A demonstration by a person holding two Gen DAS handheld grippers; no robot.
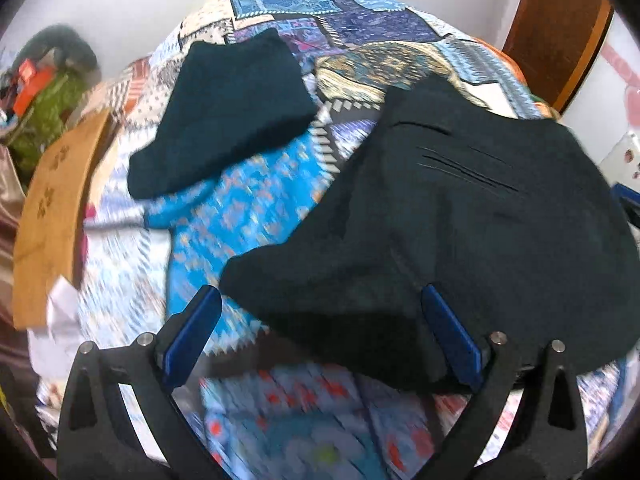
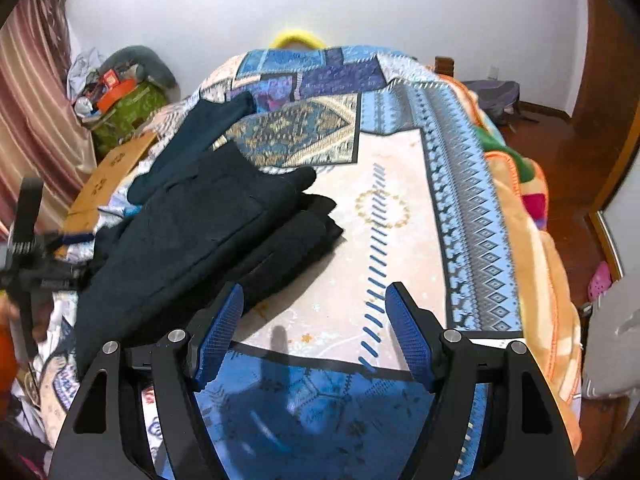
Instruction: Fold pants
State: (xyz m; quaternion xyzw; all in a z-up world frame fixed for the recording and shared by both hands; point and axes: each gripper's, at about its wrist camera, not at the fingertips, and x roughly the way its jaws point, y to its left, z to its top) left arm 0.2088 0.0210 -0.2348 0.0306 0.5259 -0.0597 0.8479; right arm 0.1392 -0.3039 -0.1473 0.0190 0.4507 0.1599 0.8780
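Dark navy pants (image 1: 460,232) lie partly folded on a patterned blue bedspread (image 1: 248,208); one leg end (image 1: 228,112) stretches to the far left. My left gripper (image 1: 320,320) is open just above the near edge of the pants, the cloth lying between its blue pads, not clamped. In the right wrist view the pants (image 2: 208,224) form a folded stack at left. My right gripper (image 2: 314,328) is open and empty over the bedspread (image 2: 400,208), right of the pants. The left gripper (image 2: 36,256) shows blurred at the far left edge.
A cardboard box (image 1: 52,208) sits at the bed's left side, with a green bag and clutter (image 2: 124,104) behind it. An orange blanket (image 2: 532,240) hangs off the bed's right edge. A wooden door (image 1: 560,32) and red floor (image 2: 560,152) lie to the right.
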